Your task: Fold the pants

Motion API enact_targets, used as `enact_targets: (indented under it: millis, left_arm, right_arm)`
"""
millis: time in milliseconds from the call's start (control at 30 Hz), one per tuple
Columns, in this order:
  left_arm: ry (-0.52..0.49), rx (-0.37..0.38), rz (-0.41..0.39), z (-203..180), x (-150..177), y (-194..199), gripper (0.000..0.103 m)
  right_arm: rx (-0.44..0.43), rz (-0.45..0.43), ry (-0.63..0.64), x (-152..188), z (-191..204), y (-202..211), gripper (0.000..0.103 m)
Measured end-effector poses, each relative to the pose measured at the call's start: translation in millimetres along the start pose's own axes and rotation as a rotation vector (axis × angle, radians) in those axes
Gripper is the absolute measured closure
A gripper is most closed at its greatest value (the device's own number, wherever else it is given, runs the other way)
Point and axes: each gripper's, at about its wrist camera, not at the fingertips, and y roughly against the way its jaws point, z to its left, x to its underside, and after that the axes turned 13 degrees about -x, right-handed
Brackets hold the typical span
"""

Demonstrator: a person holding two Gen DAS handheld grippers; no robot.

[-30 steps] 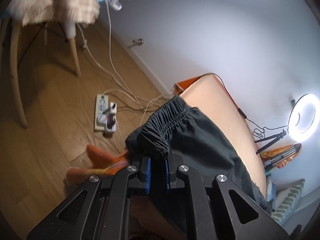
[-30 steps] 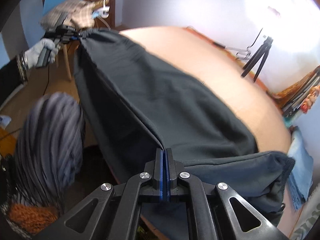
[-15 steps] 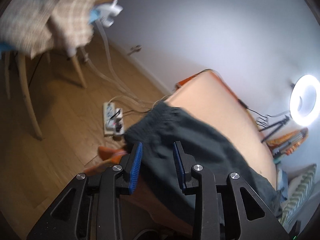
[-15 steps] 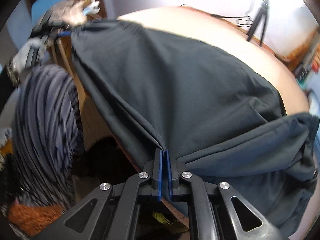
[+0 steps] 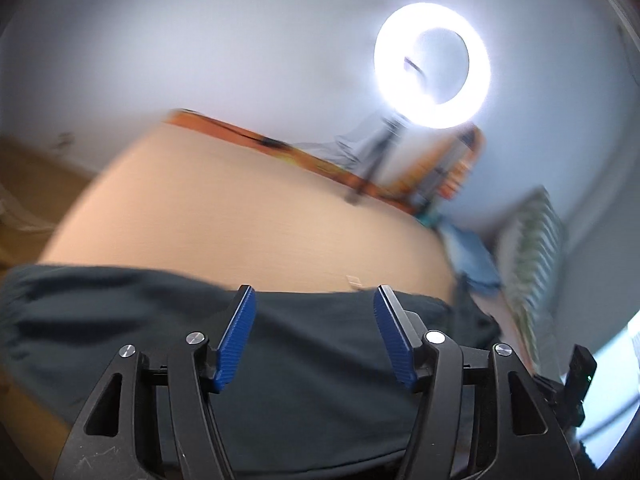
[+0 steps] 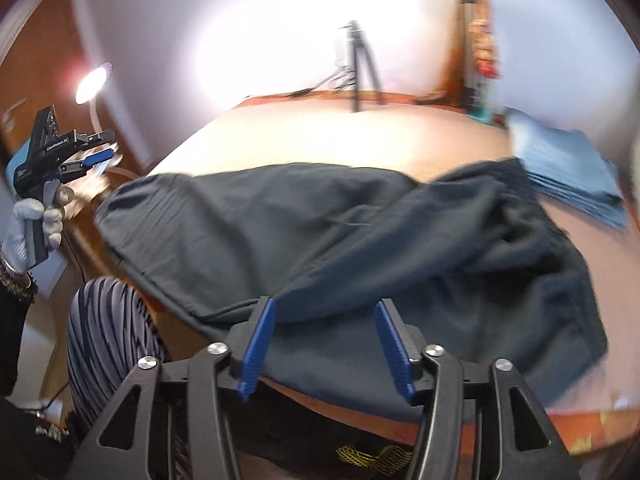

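Note:
Dark grey pants (image 6: 340,232) lie spread and rumpled across the peach table (image 6: 400,140), their near edge hanging over the front. My right gripper (image 6: 324,302) hovers over that near edge. Its jaws are opening and the blue pads press on nothing. In the left wrist view my left gripper (image 5: 314,292) stands above the pants (image 5: 312,364), jaws opening, with cloth below them but not pinched. The right wrist view also shows the left gripper (image 6: 106,146) in a white-gloved hand (image 6: 32,216), up and left of the pants' left end, apart from the cloth.
A lit ring light (image 5: 434,66) on a tripod (image 6: 360,68) stands at the table's far edge. A stack of folded blue cloth (image 6: 572,180) lies at the far right, beside a striped cushion (image 5: 536,248). The person's striped garment (image 6: 108,340) is at the near left.
Both grippers went from shut on the pants to open, and the cloth dropped flat onto the table. The left gripper rose and swung away from the waistband; both views rolled.

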Motion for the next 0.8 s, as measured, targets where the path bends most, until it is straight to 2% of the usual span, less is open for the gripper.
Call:
enact_targets:
  millis: [133, 333, 467, 600, 800]
  left_arm:
    - [-0.113, 0.096, 0.091, -64, -7, -48, 0.041]
    - [-0.222, 0.214, 0.218, -161, -13, -108, 0.041]
    - [-0.272, 0.265, 0.284, -213, -5, -133, 0.038]
    - [-0.284, 0.286, 0.351, -254, 8, -164, 0.036]
    - [-0.289, 0.246, 0.450, -304, 27, -224, 0.036]
  right_arm:
    - [0.072, -0.045, -0.070, 7, -18, 20, 0.038]
    - [0.188, -0.083, -0.148, 19, -48, 42, 0.028]
    - [0.228, -0.103, -0.209, 24, -82, 56, 0.026]
    - [0.231, -0.140, -0.287, 25, -121, 67, 0.026]
    - [0.211, -0.206, -0.365, 28, -170, 72, 0.026]
